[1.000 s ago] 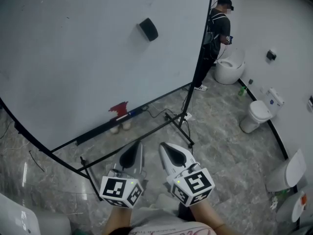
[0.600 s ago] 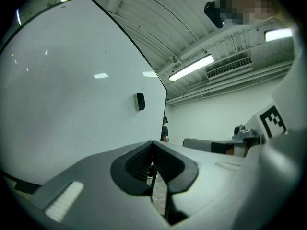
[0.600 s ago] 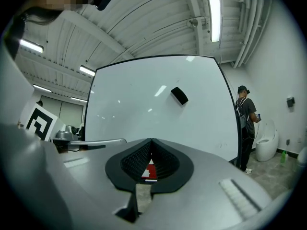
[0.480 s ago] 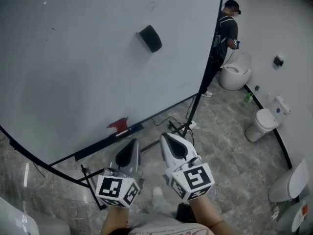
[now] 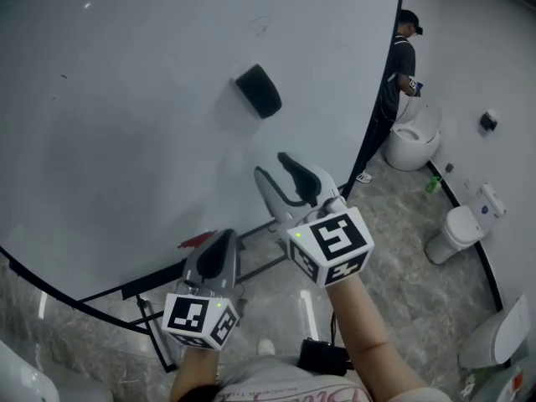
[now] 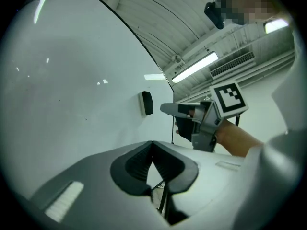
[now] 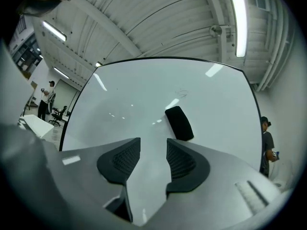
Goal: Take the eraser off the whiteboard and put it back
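A black eraser (image 5: 259, 91) clings to the big whiteboard (image 5: 117, 115), upper middle in the head view. My right gripper (image 5: 272, 167) is raised in front of the board, below and slightly right of the eraser and apart from it. Its jaws are opening and nothing is between them. In the right gripper view the eraser (image 7: 179, 123) shows just above the right pad (image 7: 183, 163), with bare board in the gap of the right gripper (image 7: 153, 147). My left gripper (image 5: 224, 241) hangs lower, shut and empty. In the left gripper view, the left gripper (image 6: 153, 145) is shut; beyond it are the eraser (image 6: 146, 103) and right gripper (image 6: 175, 110).
The board stands on a black wheeled frame (image 5: 155, 342) with a red object (image 5: 194, 241) on its tray. A person (image 5: 404, 61) stands at the far right beside a white toilet (image 5: 416, 136). More toilets (image 5: 459, 224) line the right wall on the marble floor.
My right gripper has risen from low beside the left one up toward the eraser, and its jaws have parted. The left gripper edged forward. The board now looms closer.
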### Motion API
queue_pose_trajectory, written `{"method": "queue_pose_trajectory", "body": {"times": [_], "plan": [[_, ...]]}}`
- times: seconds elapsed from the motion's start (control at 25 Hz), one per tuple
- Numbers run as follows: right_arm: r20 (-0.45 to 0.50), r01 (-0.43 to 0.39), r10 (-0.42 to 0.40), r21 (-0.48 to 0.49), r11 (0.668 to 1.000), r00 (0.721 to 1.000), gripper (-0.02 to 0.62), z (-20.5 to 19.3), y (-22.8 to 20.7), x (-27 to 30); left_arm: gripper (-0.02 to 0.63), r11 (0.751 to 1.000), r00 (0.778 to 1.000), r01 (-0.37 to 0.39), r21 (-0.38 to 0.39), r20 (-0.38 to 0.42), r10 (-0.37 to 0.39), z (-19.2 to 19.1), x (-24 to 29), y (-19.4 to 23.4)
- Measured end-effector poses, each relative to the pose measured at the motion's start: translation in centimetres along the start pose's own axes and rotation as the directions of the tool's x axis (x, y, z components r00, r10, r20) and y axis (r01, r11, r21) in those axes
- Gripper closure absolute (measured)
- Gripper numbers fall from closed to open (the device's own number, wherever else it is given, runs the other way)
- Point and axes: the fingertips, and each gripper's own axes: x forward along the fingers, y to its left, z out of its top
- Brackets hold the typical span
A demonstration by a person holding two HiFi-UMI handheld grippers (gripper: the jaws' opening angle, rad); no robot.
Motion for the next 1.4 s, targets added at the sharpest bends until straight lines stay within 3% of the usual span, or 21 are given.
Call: {"method": "queue_pose_trajectory", "body": {"times": [0.12,0.28,0.68,1.04,1.4], "plan": [[0.039,-0.024,0.026,-0.036,0.999,0.999,0.408,1.5,-1.6,3.1,0.606,1.000,1.000,-0.008,0.007,0.015,0.008,0.3,1.5,0.7],[0.051,0.014,-0.007,-0.132,0.991,0.999,0.374,3.1,-4.0,6.4,0.606,0.999,0.999,-0.023,0.025,0.036,0.022,0.6,3.1,1.9],[-0.008,0.084,-0.093,-0.348,0.934,0.996,0.333,4.0,-6.7,11.0,0.606,0.999,0.999,-0.026,0.032,0.029,0.025,0.0,4.3,3.6],[-0.014,0.083,-0.092,-0.316,0.945,0.996,0.370,3.7,-6.5,11.0,0.606,0.998,0.999,0.038,0.042,0.033,-0.039,1.6,6.3,3.7],[-0.054,0.074,-0.090,-0.247,0.966,0.994,0.370,-0.1,-5.1,9.2,0.606,0.996,0.997,0.074,0.046,0.021,-0.075,1.6,7.3,3.8]]}}
